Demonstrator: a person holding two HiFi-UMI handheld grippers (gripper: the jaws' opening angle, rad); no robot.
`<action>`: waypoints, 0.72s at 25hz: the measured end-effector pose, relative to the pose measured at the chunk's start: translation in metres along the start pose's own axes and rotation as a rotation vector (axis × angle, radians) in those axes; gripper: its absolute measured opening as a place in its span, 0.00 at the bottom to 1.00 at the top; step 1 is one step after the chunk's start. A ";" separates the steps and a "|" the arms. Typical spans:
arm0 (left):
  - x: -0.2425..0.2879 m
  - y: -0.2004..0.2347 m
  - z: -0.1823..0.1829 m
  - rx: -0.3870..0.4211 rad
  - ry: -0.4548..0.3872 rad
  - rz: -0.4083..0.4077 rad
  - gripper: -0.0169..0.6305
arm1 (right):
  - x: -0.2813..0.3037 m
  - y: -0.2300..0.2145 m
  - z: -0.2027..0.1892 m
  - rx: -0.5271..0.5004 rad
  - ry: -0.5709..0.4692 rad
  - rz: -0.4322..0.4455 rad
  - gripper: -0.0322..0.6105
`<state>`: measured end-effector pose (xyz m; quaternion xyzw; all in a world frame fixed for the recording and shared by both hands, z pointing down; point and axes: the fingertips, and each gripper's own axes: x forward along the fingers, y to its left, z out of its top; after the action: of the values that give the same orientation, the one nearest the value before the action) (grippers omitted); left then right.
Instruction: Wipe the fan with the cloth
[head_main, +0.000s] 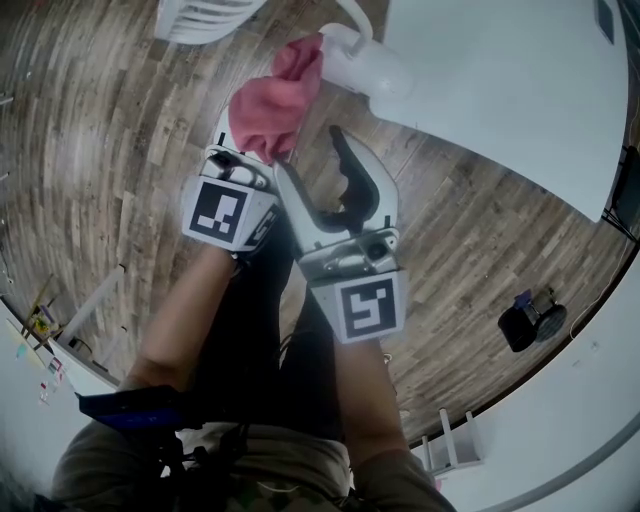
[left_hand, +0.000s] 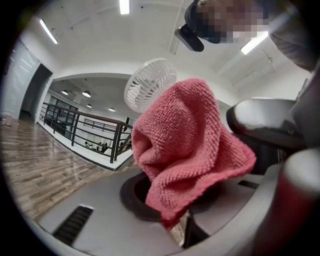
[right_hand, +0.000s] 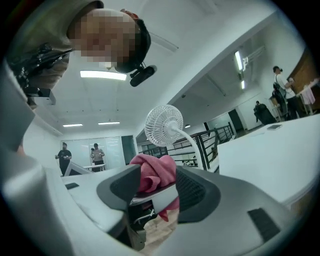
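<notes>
In left gripper (head_main: 258, 158), crumpled pink cloth (head_main: 270, 105)

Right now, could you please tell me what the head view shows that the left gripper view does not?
Only the head view shows the person's forearms, the white table and a black bag on the floor.

Only the left gripper view shows the black railing, the ceiling lights and the fan grille face-on.

Both show the pink cloth clamped in the left gripper, part of the white fan and the wooden floor.
</notes>
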<state>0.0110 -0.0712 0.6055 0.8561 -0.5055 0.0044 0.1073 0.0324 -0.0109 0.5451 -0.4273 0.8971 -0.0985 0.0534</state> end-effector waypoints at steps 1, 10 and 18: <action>0.001 -0.002 0.000 0.000 0.003 -0.005 0.17 | 0.002 0.001 -0.001 0.015 0.011 0.003 0.44; -0.011 -0.020 0.002 0.068 -0.017 -0.045 0.17 | 0.010 0.013 0.002 -0.061 0.054 0.160 0.58; -0.021 -0.049 0.007 0.180 -0.018 -0.089 0.18 | 0.015 0.018 0.002 -0.106 0.107 0.178 0.63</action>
<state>0.0421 -0.0318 0.5878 0.8840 -0.4652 0.0374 0.0256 0.0097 -0.0117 0.5386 -0.3425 0.9370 -0.0684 -0.0089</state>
